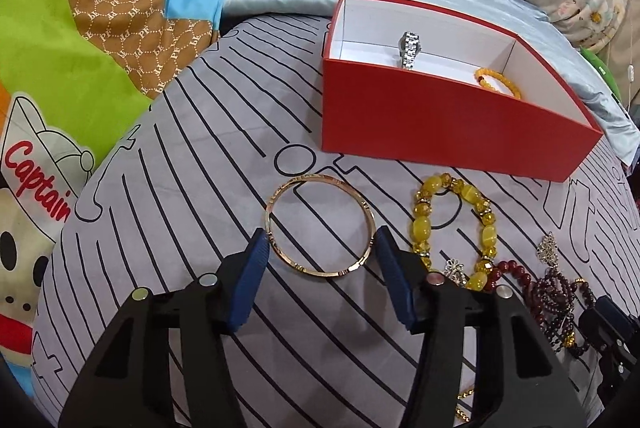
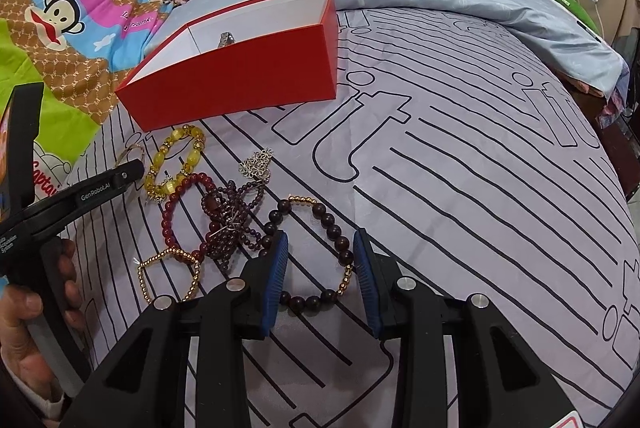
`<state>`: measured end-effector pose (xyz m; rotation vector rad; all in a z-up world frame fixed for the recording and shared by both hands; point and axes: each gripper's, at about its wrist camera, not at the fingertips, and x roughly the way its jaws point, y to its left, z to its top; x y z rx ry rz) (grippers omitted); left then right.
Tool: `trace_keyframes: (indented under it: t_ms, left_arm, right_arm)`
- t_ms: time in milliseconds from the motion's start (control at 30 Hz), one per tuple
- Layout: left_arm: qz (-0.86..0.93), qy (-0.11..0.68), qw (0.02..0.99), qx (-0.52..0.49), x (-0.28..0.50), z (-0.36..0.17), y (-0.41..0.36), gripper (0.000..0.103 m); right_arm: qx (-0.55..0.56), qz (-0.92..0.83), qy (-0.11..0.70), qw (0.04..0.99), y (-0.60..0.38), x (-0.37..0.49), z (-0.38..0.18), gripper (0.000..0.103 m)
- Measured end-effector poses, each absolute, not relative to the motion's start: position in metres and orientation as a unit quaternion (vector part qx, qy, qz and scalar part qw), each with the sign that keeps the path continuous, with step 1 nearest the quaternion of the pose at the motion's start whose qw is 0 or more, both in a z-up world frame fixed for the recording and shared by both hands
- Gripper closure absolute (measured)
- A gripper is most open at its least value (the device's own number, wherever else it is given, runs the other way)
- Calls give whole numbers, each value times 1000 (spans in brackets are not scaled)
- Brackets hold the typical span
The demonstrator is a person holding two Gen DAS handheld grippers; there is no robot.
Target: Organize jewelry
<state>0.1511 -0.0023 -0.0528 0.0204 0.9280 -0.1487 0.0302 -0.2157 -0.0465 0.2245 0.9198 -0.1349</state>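
A gold bangle (image 1: 280, 187) lies flat on the striped grey bedspread, and my left gripper (image 1: 320, 240) is shut on it, one blue pad against each side. My right gripper (image 2: 320, 252) is shut on a dark brown bead bracelet (image 2: 332, 224) with gold spacer beads, which also rests on the bedspread. Behind stands an open red box (image 1: 440, 115), seen from the other side as the red box (image 2: 240, 79). It holds a silver watch (image 1: 409, 49) and an orange bead bracelet (image 1: 496, 75).
Loose pieces lie between the grippers: a yellow bead bracelet (image 1: 424, 224), a red bead bracelet (image 2: 170, 216), a tangle of garnet strands (image 2: 228, 224), a gold bead bracelet (image 2: 168, 256) and a silver flower brooch (image 2: 258, 161). A hand (image 2: 24, 308) holds the left tool. Cartoon quilt (image 1: 80, 47) at left.
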Motion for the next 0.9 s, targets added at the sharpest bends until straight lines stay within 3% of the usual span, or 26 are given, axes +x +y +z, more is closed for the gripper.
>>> trace_keyframes:
  t_ms: [267,400,900]
  left_arm:
    - [-83,447,891,-6,141,-43,3,50]
    - [-87,446,891,-10,133,-39,5,50]
    - [-112,432,895,-13,99,-15,7,51]
  right_arm:
    - [106,-67,443,888,-219,33,-49,84]
    - [107,-75,442,887,-224,32,-50,96]
    - [117,-68,397,908,-222,13,-10,96]
